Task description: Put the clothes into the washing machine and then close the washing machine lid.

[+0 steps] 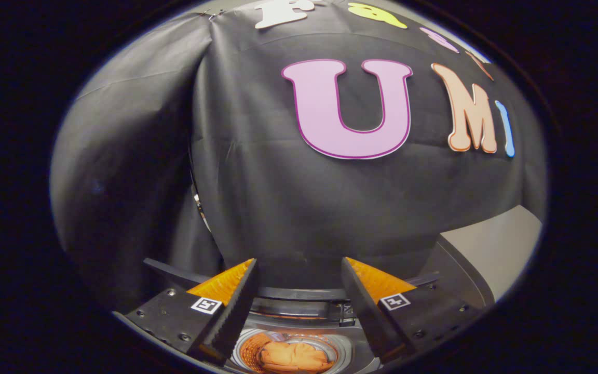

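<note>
Gripper (299,291) hung above the washer (299,306), fingers spread wide and holding nothing; the gap between them was bare. Below and between the fingers the drum (247,353) stood open, its mouth facing straight up. An orange cloth (294,357) lay bunched inside, at the drum's bottom, well apart from the fingertips. Its long axis ran across, from one finger's side to the other; no clear front or end could be told, as it was crumpled. Judged from this, the loading step looked done, at least for this one garment; whether more clothes waited elsewhere could not be told. The closing step was not yet done. Just beyond the fingers ran the dark rear rim of the opening. A pale grey panel (491,254) stood tilted up beyond the right finger, likely the raised lid, though that was uncertain. Farthest back hung the black cloth wall (257,197). Next would be reaching for the lid and bringing it down.
</note>
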`<state>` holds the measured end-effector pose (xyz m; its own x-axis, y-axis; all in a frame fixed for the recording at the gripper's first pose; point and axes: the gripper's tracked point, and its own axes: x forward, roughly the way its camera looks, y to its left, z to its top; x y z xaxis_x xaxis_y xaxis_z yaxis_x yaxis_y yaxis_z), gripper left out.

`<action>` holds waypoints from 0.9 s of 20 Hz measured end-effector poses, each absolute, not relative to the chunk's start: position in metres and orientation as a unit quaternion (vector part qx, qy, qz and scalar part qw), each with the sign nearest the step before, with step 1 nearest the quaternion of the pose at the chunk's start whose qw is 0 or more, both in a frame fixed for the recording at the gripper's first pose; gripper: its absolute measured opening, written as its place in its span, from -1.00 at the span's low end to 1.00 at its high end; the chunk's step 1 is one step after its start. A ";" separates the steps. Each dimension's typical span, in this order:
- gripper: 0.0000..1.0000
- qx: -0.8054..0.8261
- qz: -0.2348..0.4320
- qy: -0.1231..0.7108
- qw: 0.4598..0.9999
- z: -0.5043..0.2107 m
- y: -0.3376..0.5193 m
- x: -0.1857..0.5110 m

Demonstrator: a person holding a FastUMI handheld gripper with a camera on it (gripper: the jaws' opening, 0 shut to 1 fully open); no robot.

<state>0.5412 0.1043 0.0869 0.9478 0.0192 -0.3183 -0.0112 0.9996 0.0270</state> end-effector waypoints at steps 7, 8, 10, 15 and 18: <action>0.90 0.013 0.009 0.146 0.989 0.086 0.104 0.529; 0.90 0.012 0.010 0.145 0.989 0.086 0.104 0.529; 0.90 0.014 0.013 0.151 0.988 0.086 0.105 0.528; 0.90 0.014 0.015 0.149 0.989 0.084 0.105 0.520; 0.90 0.013 0.013 0.142 0.990 0.084 0.105 0.522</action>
